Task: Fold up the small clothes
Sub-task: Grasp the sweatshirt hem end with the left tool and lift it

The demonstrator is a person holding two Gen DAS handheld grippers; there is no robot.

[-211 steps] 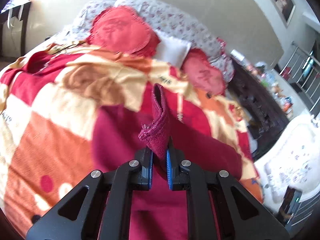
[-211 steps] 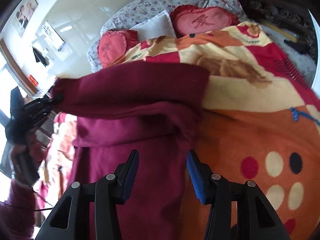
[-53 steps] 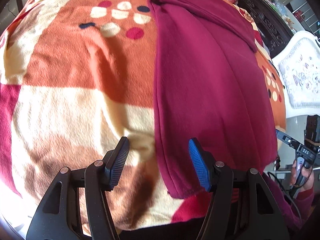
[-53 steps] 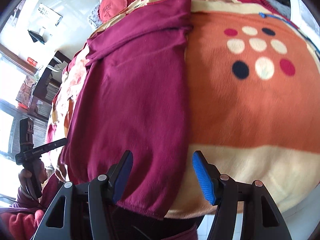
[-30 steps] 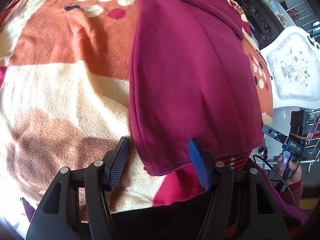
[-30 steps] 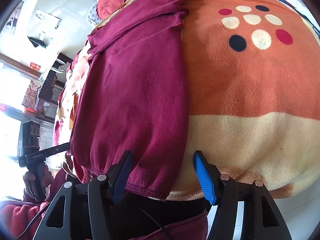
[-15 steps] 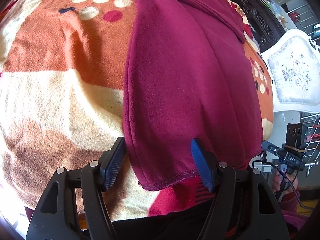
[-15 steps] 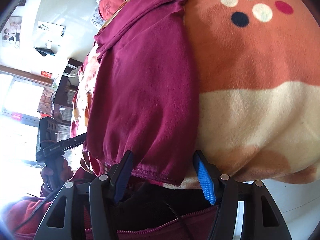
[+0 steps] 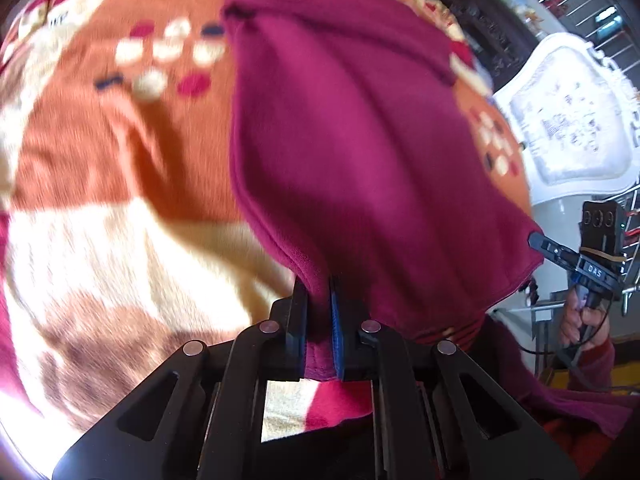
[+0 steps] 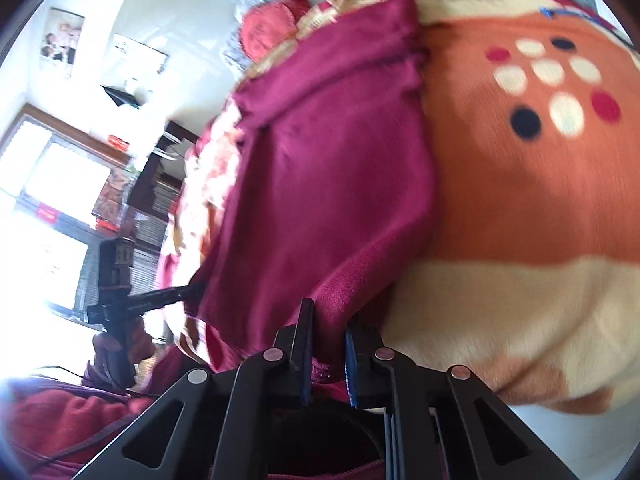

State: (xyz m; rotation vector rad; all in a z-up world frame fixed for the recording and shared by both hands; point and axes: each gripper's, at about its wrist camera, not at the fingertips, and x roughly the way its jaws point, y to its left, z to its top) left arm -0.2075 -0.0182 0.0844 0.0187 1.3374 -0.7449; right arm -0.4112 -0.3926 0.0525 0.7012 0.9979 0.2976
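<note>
The left claw (image 9: 319,300) points steeply down, clamped on the near hem of the maroon garment (image 9: 360,140); the right claw (image 10: 329,320), tilted less steeply, is closing on the hem's other corner, pads apparently already pinching it, though blur hampers the view. A second ago both claws stood apart around the flat hem. The garment lies on the bed's orange blanket (image 9: 80,160), hem lifted
</note>
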